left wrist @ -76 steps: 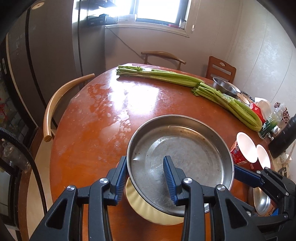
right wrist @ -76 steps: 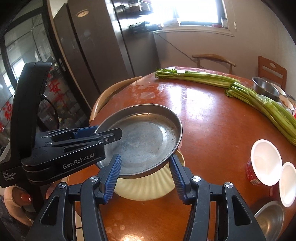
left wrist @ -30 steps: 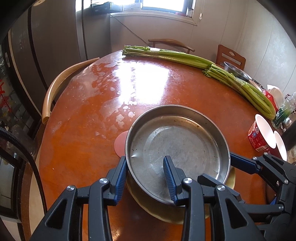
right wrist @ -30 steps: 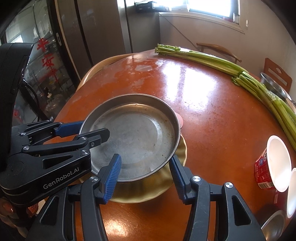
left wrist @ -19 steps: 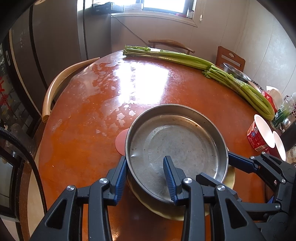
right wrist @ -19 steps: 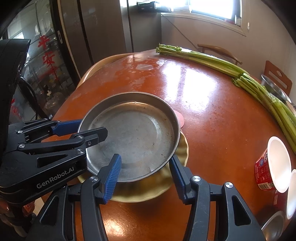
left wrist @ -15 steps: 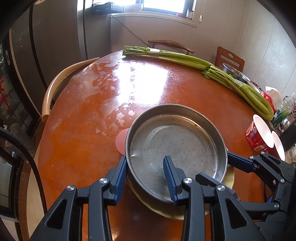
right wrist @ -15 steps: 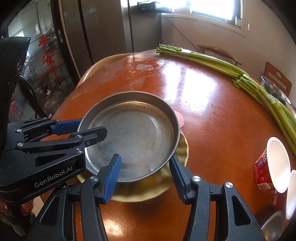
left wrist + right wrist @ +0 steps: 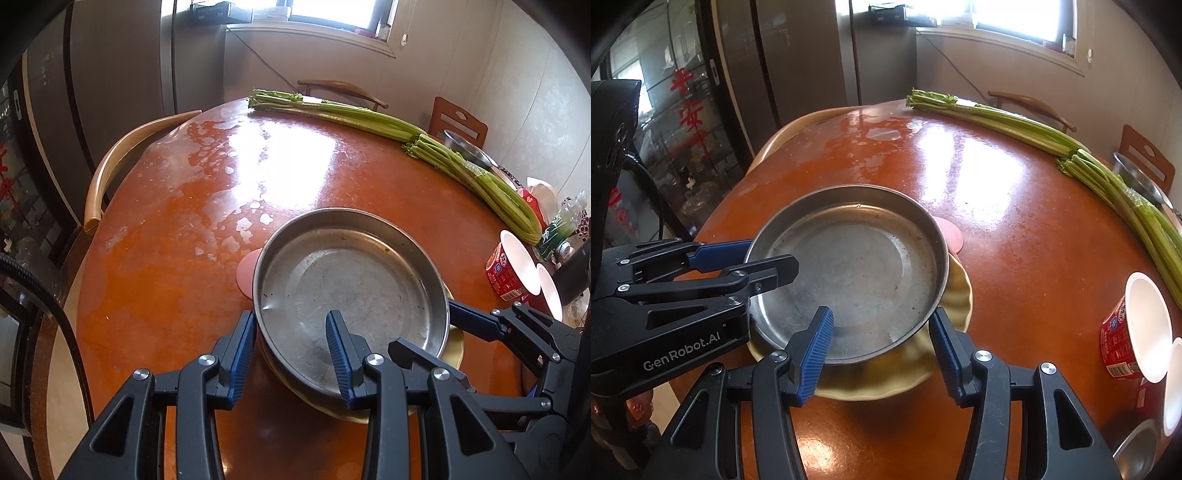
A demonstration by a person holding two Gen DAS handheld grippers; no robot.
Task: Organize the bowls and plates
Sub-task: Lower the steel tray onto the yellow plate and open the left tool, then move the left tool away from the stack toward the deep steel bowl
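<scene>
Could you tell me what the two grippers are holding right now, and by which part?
Both straddle the rim of the steel pan over the yellow plate: left gripper at its near-left edge, right gripper at its near edge; firm clamping cannot be told.

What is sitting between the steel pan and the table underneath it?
A yellow scalloped plate lies under the steel pan, with a pink disc peeking out at the far edge on the table. The right wrist view shows it best.

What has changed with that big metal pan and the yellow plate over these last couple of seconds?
The metal pan, carried between both grippers, has come down over the yellow plate and now sits lower, nearly level on it. The left gripper and right gripper still straddle its rim, open wide. The celery, cups and pink coaster stayed put.
</scene>
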